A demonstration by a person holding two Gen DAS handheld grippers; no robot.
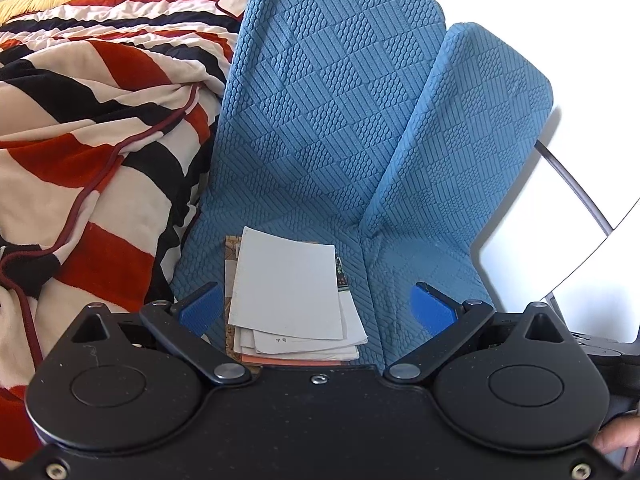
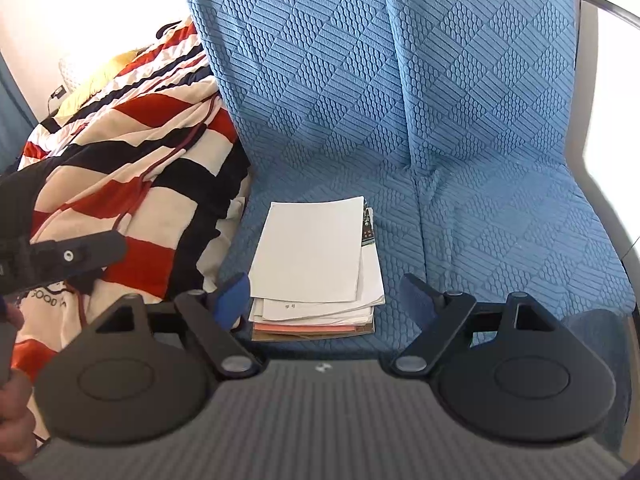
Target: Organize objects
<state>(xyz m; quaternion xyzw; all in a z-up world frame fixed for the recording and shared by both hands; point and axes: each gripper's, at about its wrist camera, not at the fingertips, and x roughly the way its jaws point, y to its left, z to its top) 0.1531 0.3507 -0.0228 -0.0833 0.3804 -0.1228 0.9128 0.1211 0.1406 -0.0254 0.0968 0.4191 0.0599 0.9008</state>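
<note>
A stack of white papers and booklets (image 1: 290, 292) lies on the seat of a blue textured sofa (image 1: 332, 128). My left gripper (image 1: 316, 308) is open and empty, its blue pads either side of the stack's near end, just above it. In the right wrist view the same stack (image 2: 316, 264) lies on the blue sofa seat (image 2: 500, 232). My right gripper (image 2: 326, 300) is open and empty, hovering over the stack's near edge. The left gripper's body (image 2: 60, 260) shows at the left of the right wrist view.
A striped red, black and white blanket (image 1: 88, 152) is heaped on the seat to the left of the stack, also in the right wrist view (image 2: 132, 184). Two blue back cushions (image 1: 460, 152) stand behind. A white wall and metal rail (image 1: 576, 184) lie right.
</note>
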